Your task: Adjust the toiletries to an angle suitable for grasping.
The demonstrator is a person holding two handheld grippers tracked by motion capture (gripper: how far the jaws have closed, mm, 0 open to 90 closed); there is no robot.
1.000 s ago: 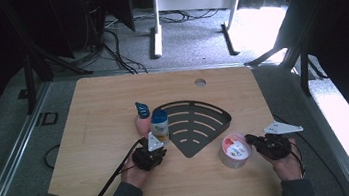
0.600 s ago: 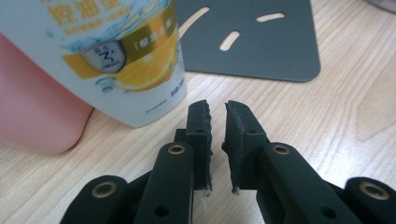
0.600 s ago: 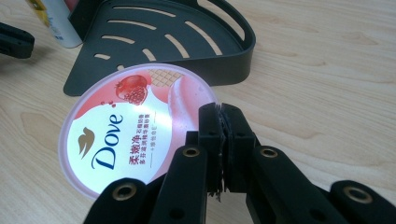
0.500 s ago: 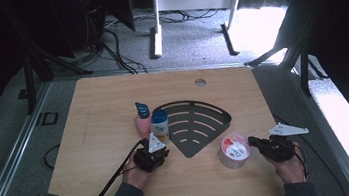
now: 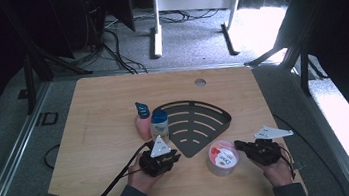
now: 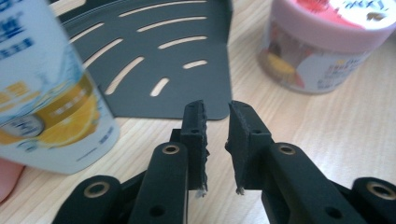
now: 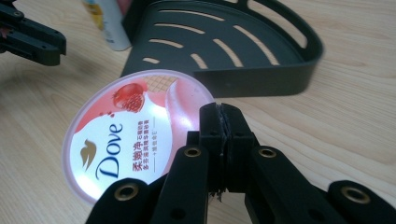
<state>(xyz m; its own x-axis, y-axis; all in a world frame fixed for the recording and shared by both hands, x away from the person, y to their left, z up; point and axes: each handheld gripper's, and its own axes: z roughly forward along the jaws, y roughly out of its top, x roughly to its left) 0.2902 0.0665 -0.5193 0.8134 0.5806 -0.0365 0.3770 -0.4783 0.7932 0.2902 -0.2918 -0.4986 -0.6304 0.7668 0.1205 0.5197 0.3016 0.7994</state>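
Pink plastic forms the round tub (image 5: 222, 157), a squat cylinder with a glossy printed lid showing a pomegranate and the word Dove; it stands on the surface toward the near edge, right of the middle, just outside the straight near side of the tray (image 5: 193, 126). The right tool (image 7: 223, 122) is seen with its ribbed black pads pressed together, nothing pinched between them, its tip at the tub's right rim; whether it touches the lid cannot be told.

Matte black, apparently metal, makes up the tray, a quarter-round corner shelf with a raised curved wall and long slots cut through its flat floor. It lies near the middle of the surface.

Just left of the tray a slim white bottle (image 5: 159, 125) with a blue cap and an orange-and-gold label is set upright, and a pink bottle (image 5: 142, 123) with a blue pump top stands touching or just beside it, farther left.

The left tool (image 6: 217, 128) is held low over the surface before the white bottle, its jaws slightly spread after having just been opening, with nothing between the rough-edged pads.

Pale wood-grain laminate (image 5: 93, 113) covers the surface, whose corners are rounded.
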